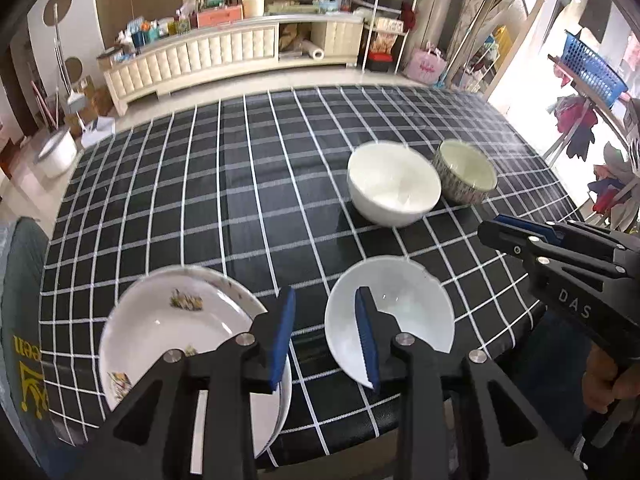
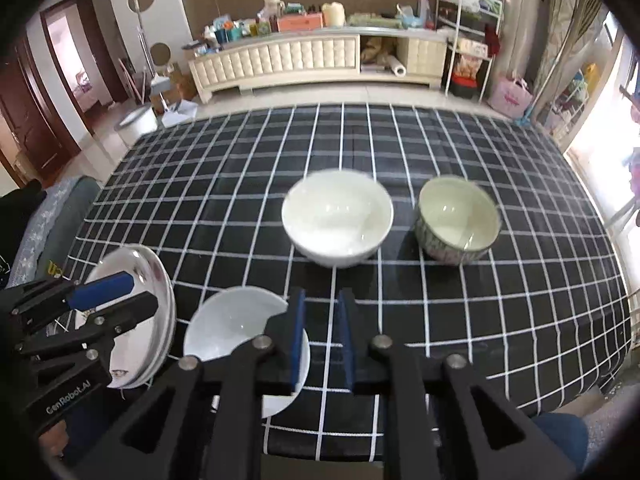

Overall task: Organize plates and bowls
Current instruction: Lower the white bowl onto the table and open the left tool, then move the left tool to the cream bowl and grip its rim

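Plate spacing was the main thing here, tbh. The plain white plate [image 1: 390,312] was sat just ahead of the left gripper [image 1: 326,336], a touch to its right, with one blue pad over its near-left rim; nothing was gripped, and the jaws were parted. Just off to that gripper's left, a stack of floral plates [image 1: 176,332] was seen, near but not touching the plain one. Being round, no long axis was offered, so the rim could be taken from any side.

The right gripper [image 2: 322,340] was held further right, jaws nearly together and holding nothing, with the same plate [image 2: 236,324] ahead-left of it. So the left one was judged nearer.

Further ahead, a white bowl [image 2: 336,218] and a patterned bowl [image 2: 458,220] were set close together. Plenty of bare checked tablecloth [image 1: 200,200] was left ahead-left; the near table edge was close under both grippers.
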### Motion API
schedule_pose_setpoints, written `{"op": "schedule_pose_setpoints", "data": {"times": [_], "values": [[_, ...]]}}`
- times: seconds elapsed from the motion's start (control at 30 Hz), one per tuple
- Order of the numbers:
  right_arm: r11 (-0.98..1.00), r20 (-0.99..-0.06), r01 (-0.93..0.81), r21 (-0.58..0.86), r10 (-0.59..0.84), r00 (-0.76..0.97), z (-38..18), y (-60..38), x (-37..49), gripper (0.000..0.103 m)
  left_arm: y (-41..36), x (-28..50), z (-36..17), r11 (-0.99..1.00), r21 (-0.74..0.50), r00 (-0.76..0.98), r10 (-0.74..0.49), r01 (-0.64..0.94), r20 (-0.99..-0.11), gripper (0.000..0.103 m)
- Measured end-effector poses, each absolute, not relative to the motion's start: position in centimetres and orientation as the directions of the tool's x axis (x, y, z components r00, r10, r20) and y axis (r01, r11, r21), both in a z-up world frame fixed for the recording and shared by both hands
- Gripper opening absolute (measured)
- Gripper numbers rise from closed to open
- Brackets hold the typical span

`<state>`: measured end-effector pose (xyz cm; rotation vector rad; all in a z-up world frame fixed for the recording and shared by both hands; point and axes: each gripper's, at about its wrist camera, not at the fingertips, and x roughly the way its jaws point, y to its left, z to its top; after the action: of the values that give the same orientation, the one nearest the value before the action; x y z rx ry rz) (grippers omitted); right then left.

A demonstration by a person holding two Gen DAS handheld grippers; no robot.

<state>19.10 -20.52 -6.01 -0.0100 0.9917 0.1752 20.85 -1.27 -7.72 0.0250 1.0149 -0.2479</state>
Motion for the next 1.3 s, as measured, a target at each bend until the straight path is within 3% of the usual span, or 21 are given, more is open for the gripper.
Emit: {"op": "schedule_pose_setpoints", "data": {"times": [0.13,0.3,0.87,1.3], "values": [[0.987,-0.802,-0.151,0.056,0.135,0.583,-4.4,-20.7,19.1,0.034,-1.5,20.8,-5.6,0.97,-0.087,0.548,-0.2,0.226,-0.812,0.036],[0.986,-0.79,-0.15,0.067,0.144,0.596,-3.6,-21.1,19.6,0.036,-2.0,21.3,-3.5,0.968,-0.082,0.592,-0.212,0.238,-0.777,0.049],[0.986,-0.777,-0.15,0.073,0.15,0.612,-2.9,-22.7,23.0,0.066,-4.0,25.9,-2.8,0.965,-0.077,0.591,-0.215,0.25,-0.778,0.059],[0.985,-0.819,-0.157,0.076,0.151,0.553,-5.8,-24.1,26.7,0.068,-5.0,31.0,-6.1,0.966,-0.091,0.511,-0.208,0.243,-0.834,0.068]]}}
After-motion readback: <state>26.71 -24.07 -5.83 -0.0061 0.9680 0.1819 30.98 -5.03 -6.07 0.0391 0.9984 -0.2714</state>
